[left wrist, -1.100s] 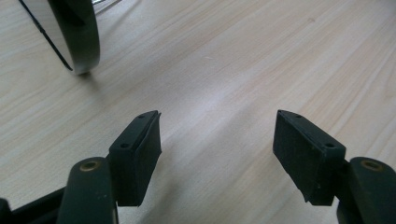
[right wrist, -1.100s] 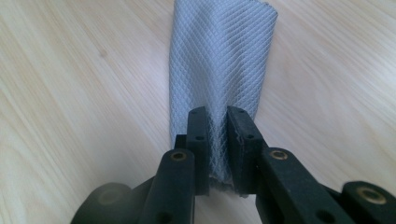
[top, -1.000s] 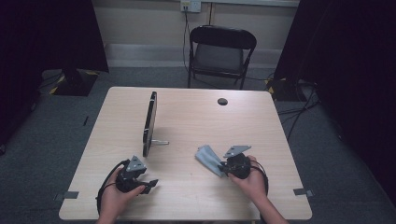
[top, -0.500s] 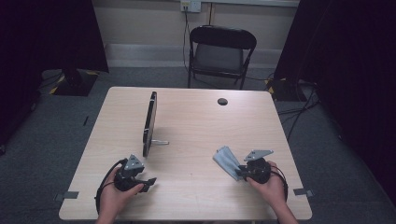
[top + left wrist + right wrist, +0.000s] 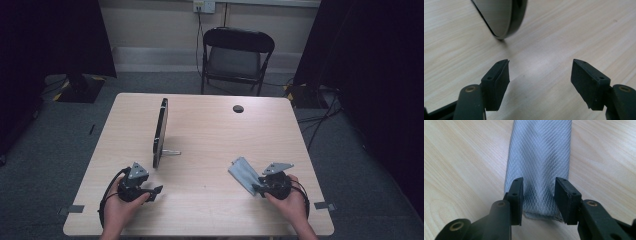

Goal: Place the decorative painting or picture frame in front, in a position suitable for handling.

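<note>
Two grippers are resting low over the wooden table (image 5: 200, 130), both on the person's side of the standing mirror (image 5: 160, 131), which is serving here as the landmark. The grey folded cloth (image 5: 243, 173) is lying flat well to the right of the mirror's near end, its long edges running diagonally toward the right gripper (image 5: 258, 190). That gripper's jaws have just been opening; in the right gripper view they are standing apart over the cloth's (image 5: 539, 157) near hem, one pad above each side of the strip, and whether they are pressing it is not clear, though a gap is showing beside each pad. The left gripper (image 5: 156, 191) is sitting just in front of the mirror's near end, jaws spread wide with bare tabletop between them; in the left gripper view the mirror's rounded dark rim (image 5: 509, 22) is hanging just ahead of the left gripper (image 5: 540, 75). Between mirror and cloth a broad stretch of bare table is lying open. Beyond the mirror's far end, near the table's back edge, a small dark round cap (image 5: 238, 108) is sitting, with a folding chair (image 5: 235, 55) behind the table.
</note>
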### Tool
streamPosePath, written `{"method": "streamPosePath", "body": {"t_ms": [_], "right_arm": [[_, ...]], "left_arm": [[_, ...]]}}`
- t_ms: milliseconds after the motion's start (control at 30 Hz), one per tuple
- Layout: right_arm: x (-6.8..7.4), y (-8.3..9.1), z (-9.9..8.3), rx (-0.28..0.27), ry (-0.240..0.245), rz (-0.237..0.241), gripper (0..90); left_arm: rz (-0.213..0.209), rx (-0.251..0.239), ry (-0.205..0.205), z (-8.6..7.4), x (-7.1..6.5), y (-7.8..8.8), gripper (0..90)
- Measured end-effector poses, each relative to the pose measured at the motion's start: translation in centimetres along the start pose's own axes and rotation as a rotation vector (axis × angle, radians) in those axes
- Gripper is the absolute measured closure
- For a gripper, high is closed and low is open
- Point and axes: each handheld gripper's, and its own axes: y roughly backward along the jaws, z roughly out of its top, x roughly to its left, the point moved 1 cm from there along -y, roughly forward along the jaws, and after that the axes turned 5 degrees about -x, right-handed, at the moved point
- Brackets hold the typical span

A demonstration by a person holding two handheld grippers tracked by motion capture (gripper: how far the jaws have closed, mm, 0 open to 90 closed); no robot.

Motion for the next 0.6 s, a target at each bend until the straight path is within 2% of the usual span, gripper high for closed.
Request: {"method": "streamPosePath", "body": {"t_ms": [133,167,233,300,333,500,600], "right_arm": [[-0.1,0.0,-0.1,-0.006,-0.011,-0.003,59.4],[-0.1,-0.1,-0.1,-0.006,-0.011,-0.004,59.4],[0.0,-0.1,-0.1,-0.005,-0.008,-0.01,59.7],[0.1,-0.2,-0.1,-0.004,-0.002,-0.015,59.8],[0.1,-0.2,-0.1,-0.004,-0.002,-0.015,59.8],[0.1,-0.1,-0.1,-0.006,-0.004,-0.014,59.8],[0.0,-0.2,-0.3,-0.016,-0.001,-0.012,59.8]], "left_arm": [[0.031,-0.017,0.006,0.7,0.5,0.0,30.9],[0.045,-0.025,-0.004,1.0,0.5,0.0,30.9],[0.042,-0.024,-0.015,1.4,0.7,-0.2,30.9],[0.07,-0.019,-0.053,1.9,0.7,-0.4,31.1],[0.065,-0.02,-0.06,2.0,0.7,-0.5,31.1],[0.037,-0.046,-0.037,2.8,0.4,-0.9,32.0],[0.033,-0.05,-0.046,3.0,-0.1,-1.2,31.1]]}}
